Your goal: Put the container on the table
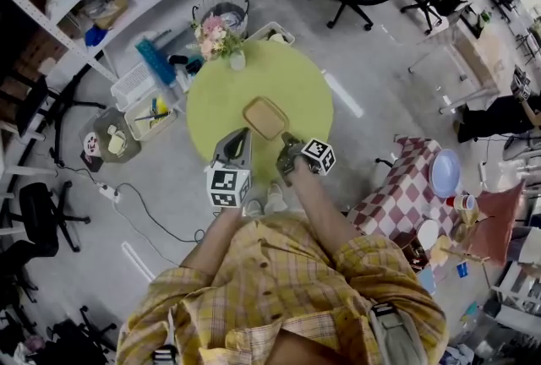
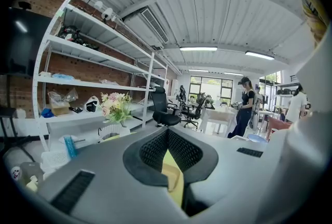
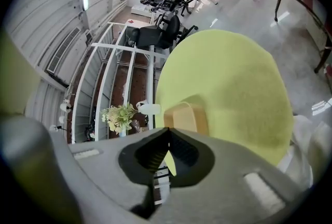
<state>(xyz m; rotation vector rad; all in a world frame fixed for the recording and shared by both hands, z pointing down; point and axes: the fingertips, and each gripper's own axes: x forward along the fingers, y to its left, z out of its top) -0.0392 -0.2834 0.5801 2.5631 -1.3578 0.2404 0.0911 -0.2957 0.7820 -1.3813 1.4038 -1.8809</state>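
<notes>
The left hand-held gripper and the right hand-held gripper hover at the near edge of the round green table, both with jaws pressed together and empty. Just beyond them the tan container rests on the table. A flower vase stands at the far edge.

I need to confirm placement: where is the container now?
In the head view, the container sits on the round green table, toward its near edge, just ahead of the left gripper and right gripper.
</notes>
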